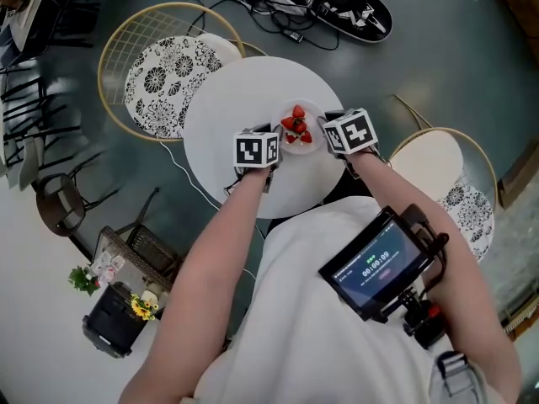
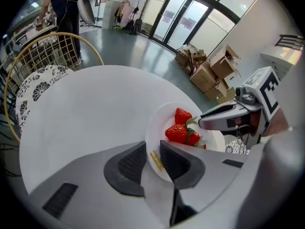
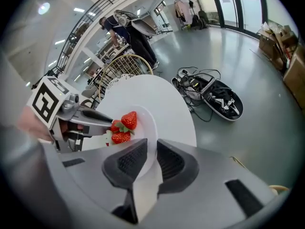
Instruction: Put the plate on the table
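**Two grippers hold a plate of strawberries over the round white table.**

The left gripper (image 2: 152, 160) pinches one side of the plate (image 2: 158, 124), and the right gripper (image 3: 150, 157) pinches the other side. Each pair of jaws is almost together, with only the thin rim between them. I think holding both sides keeps the plate flat so the strawberries (image 1: 296, 125) do not roll off. The plate is above the part of the table (image 1: 227, 116) close to the person. I cannot tell if it touches the top yet.
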Motion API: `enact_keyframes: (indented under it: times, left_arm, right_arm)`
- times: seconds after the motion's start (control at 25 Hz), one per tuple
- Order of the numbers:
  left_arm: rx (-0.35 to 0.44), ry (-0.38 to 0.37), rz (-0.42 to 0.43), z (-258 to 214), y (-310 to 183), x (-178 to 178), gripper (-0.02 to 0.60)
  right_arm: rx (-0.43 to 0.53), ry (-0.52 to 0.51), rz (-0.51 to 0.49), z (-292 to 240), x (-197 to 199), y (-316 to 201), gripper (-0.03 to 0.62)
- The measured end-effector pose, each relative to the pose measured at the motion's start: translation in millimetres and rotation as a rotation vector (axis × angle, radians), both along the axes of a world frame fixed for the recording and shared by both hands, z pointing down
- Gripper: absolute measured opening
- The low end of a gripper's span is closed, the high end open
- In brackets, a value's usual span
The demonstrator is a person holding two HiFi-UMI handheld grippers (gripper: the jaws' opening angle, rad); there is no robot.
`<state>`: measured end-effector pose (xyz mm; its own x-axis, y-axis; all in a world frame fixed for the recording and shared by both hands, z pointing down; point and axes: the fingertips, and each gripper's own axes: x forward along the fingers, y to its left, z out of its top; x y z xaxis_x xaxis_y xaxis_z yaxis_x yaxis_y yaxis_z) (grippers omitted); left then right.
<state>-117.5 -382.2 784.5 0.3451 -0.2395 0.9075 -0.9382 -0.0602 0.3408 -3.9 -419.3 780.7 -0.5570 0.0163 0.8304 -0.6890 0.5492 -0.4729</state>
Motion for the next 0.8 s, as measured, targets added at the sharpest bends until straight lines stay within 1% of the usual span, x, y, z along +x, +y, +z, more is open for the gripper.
enact_keyframes:
  times: [0.2, 0.32, 0.4, 0.48, 0.6, 0.8]
  left_arm:
    - [0.029, -0.066, 0.028, -6, -4, -3, 0.083]
    - [0.037, -0.073, 0.008, -4, -9, -3, 0.084]
    - [0.038, -0.071, -0.017, 4, -15, -8, 0.091]
    - [0.040, -0.088, -0.029, 5, -16, -16, 0.092]
    - [0.056, -0.099, -0.035, 0, -11, -22, 0.092]
    - [0.088, -0.091, -0.034, -16, 5, -26, 0.094]
  right_arm:
    - [0.064, 0.043, -0.047, -1, 2, 0, 0.051]
    - [0.068, 0.047, -0.034, 2, 4, -9, 0.052]
    - [0.078, 0.049, -0.033, 8, 2, -20, 0.052]
    - [0.098, 0.050, -0.034, 10, 2, -26, 0.052]
    - [0.122, 0.050, -0.012, 6, 7, -29, 0.052]
    - [0.142, 0.033, 0.048, -11, 14, -24, 0.052]
